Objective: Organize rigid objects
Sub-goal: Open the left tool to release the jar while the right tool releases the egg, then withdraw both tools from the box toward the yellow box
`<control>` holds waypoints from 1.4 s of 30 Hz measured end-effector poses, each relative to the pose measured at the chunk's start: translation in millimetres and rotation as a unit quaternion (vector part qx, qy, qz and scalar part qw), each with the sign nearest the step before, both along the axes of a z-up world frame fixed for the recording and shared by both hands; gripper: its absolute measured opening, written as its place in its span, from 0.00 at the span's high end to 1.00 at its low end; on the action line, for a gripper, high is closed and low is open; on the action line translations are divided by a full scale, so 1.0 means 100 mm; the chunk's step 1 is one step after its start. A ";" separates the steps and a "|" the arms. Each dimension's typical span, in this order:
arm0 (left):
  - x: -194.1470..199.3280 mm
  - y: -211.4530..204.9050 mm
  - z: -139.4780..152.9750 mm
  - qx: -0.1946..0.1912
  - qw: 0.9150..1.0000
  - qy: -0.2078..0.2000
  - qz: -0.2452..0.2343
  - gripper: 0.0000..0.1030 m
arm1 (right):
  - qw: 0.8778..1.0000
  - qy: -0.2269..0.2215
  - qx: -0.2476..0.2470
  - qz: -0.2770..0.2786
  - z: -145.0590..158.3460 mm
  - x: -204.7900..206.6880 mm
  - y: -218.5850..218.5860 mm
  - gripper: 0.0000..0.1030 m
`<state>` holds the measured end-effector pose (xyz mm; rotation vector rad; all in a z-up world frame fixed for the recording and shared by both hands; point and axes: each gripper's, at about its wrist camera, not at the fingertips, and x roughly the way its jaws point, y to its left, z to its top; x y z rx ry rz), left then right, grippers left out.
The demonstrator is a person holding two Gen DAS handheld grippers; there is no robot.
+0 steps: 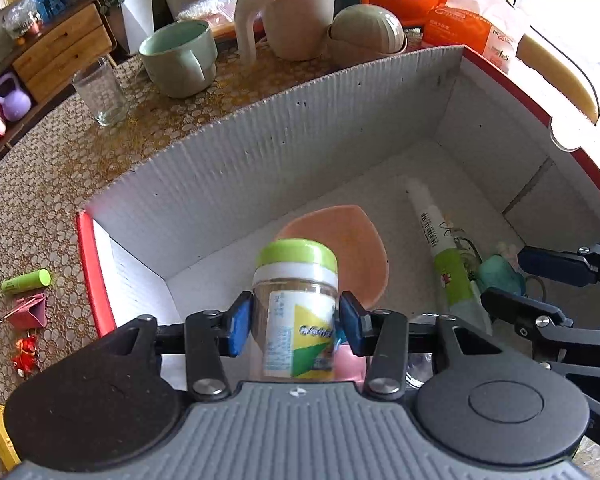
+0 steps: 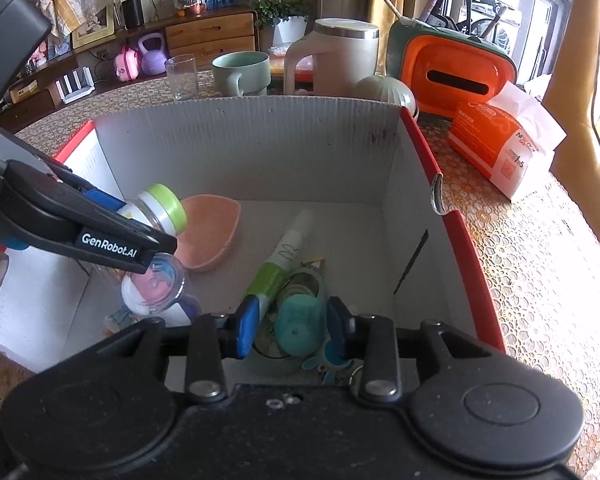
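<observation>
Left wrist view: left gripper [image 1: 296, 320] clamps the green-capped clear plastic jar [image 1: 296, 304]; lower it onto bare floor of the white corrugated box [image 1: 260, 160] before opening, clear of the right gripper [image 2: 290, 326], whose jaws are parted around a teal figurine [image 2: 300, 326].

Box [image 2: 260, 148] white inside, red rim. Jar [image 1: 296, 304]: lime lid, yellow-green label. Dish [image 2: 212, 232] peach. Tube [image 2: 284, 256] white/green. Mug [image 1: 180, 56] pale green. Tablecloth [image 1: 40, 184] gold pebble pattern.

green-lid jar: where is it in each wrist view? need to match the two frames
Left wrist: the green-lid jar sits at bottom centre, clamped between the left gripper fingers, over the open box.
Right wrist: the same jar is at the left edge, mid-height, poking out of the left gripper entering from the left.
Shared landmark: the peach dish on the box floor, just behind the jar in both views.
</observation>
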<state>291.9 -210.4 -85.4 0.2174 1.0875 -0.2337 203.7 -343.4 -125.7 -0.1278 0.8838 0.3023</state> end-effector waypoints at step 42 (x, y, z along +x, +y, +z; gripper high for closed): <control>-1.30 0.81 1.02 -0.101 0.984 -0.144 0.001 0.38 | 0.992 -0.088 0.092 0.005 0.89 -0.91 0.40 0.25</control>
